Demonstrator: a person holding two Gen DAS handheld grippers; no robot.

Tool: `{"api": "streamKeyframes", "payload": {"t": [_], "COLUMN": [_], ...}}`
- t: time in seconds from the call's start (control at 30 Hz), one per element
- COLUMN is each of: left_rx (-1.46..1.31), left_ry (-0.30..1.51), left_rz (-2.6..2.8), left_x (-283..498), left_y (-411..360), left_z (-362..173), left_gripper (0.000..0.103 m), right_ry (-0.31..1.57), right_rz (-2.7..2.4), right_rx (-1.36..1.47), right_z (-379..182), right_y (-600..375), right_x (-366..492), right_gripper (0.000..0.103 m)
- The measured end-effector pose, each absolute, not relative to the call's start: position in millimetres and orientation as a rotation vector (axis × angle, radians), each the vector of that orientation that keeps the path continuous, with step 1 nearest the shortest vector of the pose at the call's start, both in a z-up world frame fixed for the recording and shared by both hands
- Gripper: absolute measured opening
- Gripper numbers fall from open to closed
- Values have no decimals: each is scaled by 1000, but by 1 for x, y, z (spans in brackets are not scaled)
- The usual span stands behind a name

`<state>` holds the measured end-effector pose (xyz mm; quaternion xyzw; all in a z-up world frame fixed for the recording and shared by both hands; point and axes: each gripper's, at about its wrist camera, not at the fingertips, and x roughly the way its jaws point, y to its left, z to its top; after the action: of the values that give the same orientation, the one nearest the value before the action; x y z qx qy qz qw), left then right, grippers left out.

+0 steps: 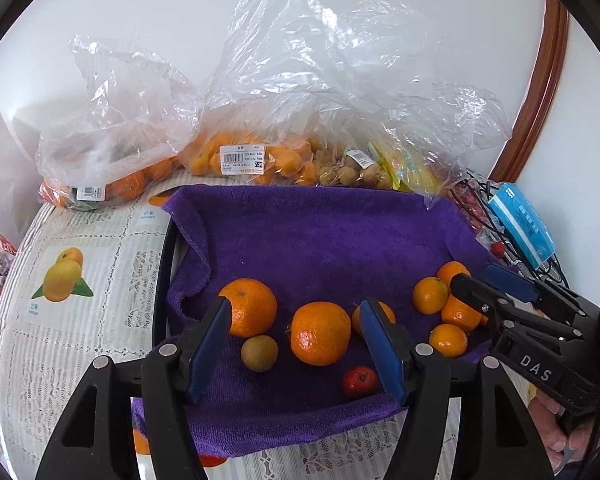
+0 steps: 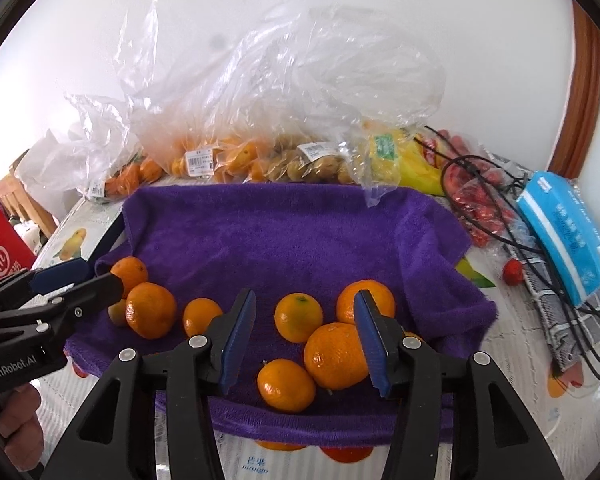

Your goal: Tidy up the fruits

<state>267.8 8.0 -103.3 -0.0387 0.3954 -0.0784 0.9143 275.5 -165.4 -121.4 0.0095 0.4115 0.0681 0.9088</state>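
Nearest in the right wrist view: right gripper (image 2: 304, 344) angled down over the front edge of the purple towel (image 2: 284, 236), jaws apart, nothing clamped. Directly ahead, between and just beyond the blue pads, a cluster of small mandarins: one low and central (image 2: 286, 385), a larger one (image 2: 334, 356) touching it and pressing toward the right pad, two more (image 2: 299, 317) (image 2: 366, 300) just behind. Roundish fruit, no long axis to speak of, so any approach angle likely serves. Over on the left side, left gripper (image 1: 296, 348) likewise parted and empty, hovering above a big orange (image 1: 321, 333), flanked by another orange (image 1: 248, 307), a brownish-green round fruit (image 1: 259, 353) and a small red fruit (image 1: 360, 382) close by the right-hand pad. Judged nearer to the right-hand cluster: the right gripper; the central orange sits squarely in the left one's line. Farther back, bare towel, then clear plastic bags (image 1: 300, 80) of produce against the wall, price label (image 1: 242, 159) unreadable. Contents partly veiled by crinkled film; the fruit behind the right pad in the left view partly cut off; the dark rim under the towel's left edge hard to identify; table front hidden by gripper arms.
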Motion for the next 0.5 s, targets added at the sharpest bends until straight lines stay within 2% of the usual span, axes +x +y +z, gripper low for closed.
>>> {"api": "streamKeyframes", "payload": {"t": [0.27,0.4,0.5], "left_rx": [-90,-82,-76], "left_ry": [795,766,726], "left_rz": [-160,-142,-135], "left_x": [235,205,175], "left_y": [8,8,6], "left_z": [-82,-65,-48], "left_gripper": [69,73,76], "right_ry": [822,780,777], "right_rz": [58,19,35], "right_rx": [45,37,58], "right_z": [-78,-58,-45], "right_y": [-180,-186,-189], "right_x": [238,206,182], "right_gripper": [52,66,67]}}
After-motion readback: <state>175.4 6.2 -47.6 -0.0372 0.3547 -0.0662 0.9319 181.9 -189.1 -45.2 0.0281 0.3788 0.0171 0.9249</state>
